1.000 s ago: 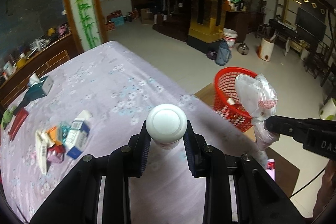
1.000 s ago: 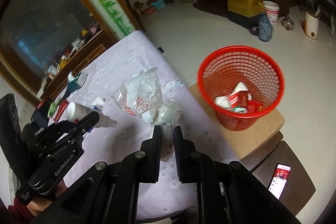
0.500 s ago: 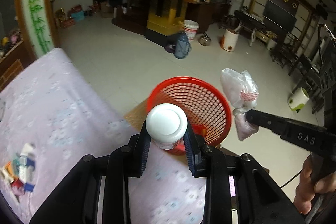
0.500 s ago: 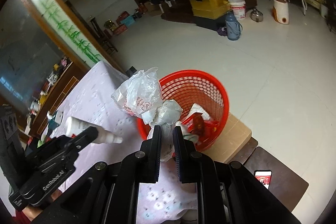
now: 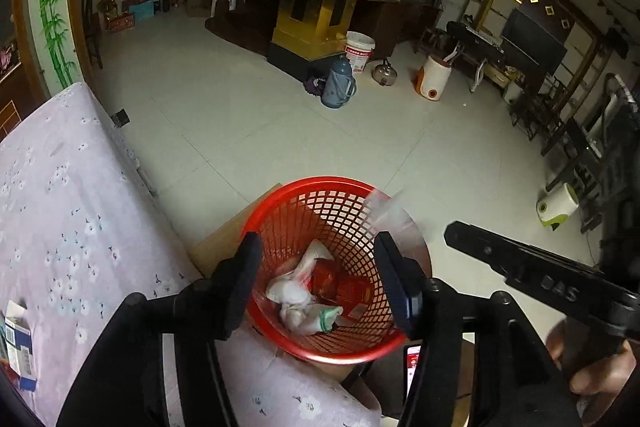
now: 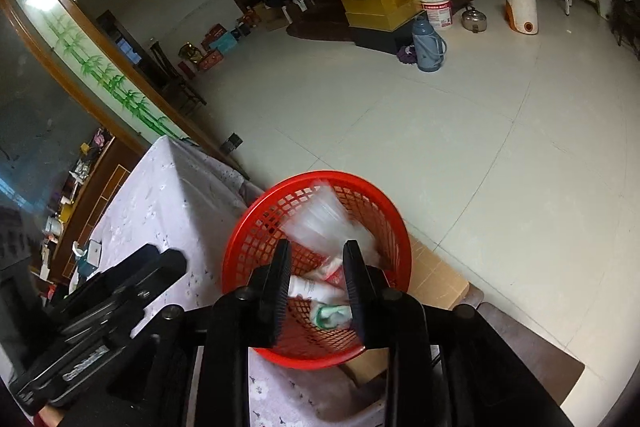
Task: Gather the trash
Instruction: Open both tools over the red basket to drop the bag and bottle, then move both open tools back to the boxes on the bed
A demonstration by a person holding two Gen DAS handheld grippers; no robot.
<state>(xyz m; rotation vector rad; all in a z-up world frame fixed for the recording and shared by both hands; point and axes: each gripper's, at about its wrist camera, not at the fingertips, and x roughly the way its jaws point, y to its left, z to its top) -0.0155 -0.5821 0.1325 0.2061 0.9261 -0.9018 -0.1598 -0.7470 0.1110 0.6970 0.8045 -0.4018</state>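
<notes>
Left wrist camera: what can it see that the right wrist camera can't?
Only the left wrist view shows a blue-and-white box on the bed, a phone by the basket and a hand holding the right gripper. Only the right view shows a cluttered sideboard. Both show the red basket, trash inside, a blurred bag, and both grippers open, left gripper.

Two fisheye wrist views, each looking forward and down along its own gripper fingers. The left view sits close above a red basket [image 5: 332,267], with the cloth-covered surface [image 5: 60,211] at its left. The right view looks into the same basket [image 6: 316,267] from close by. Both share the basket, the tiled floor [image 6: 460,147] and a blue flask [image 5: 338,87] beyond
</notes>
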